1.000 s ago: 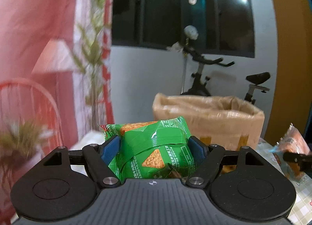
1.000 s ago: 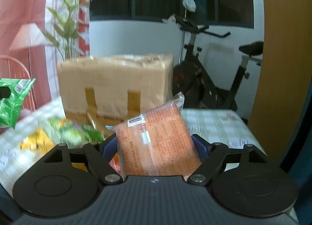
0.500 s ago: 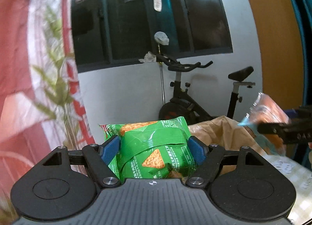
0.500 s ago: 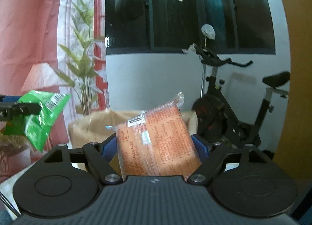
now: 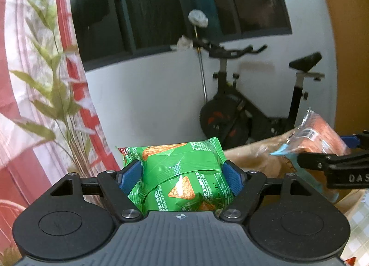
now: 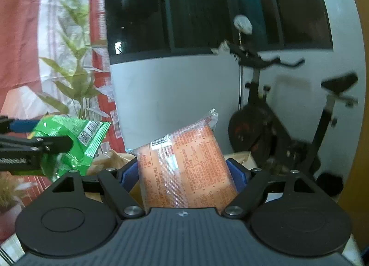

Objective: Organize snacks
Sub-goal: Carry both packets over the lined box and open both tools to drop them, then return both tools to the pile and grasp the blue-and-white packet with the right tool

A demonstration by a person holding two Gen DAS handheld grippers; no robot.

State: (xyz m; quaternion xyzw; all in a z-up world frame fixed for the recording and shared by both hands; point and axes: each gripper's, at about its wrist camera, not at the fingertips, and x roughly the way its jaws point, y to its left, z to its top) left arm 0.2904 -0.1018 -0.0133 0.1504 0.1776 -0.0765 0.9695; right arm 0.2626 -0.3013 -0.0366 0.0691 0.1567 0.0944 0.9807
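My left gripper [image 5: 181,175] is shut on a green chip packet [image 5: 182,178], held up in the air. My right gripper [image 6: 184,173] is shut on an orange snack packet [image 6: 186,169]. In the left wrist view the orange packet [image 5: 320,137] and the right gripper's fingers [image 5: 332,164] show at the right, over the open cardboard box [image 5: 258,157]. In the right wrist view the green packet [image 6: 73,143] and the left gripper's fingers [image 6: 34,146] show at the left, over the box's rim [image 6: 113,160].
An exercise bike [image 5: 249,113] stands behind the box against a white wall under a dark window. A leafy plant [image 5: 53,104] and a red and white curtain are on the left. A checked tablecloth [image 5: 357,224] shows at the lower right.
Both grippers have risen with their packets from table level to above the box's open top. The two packets have come closer together.
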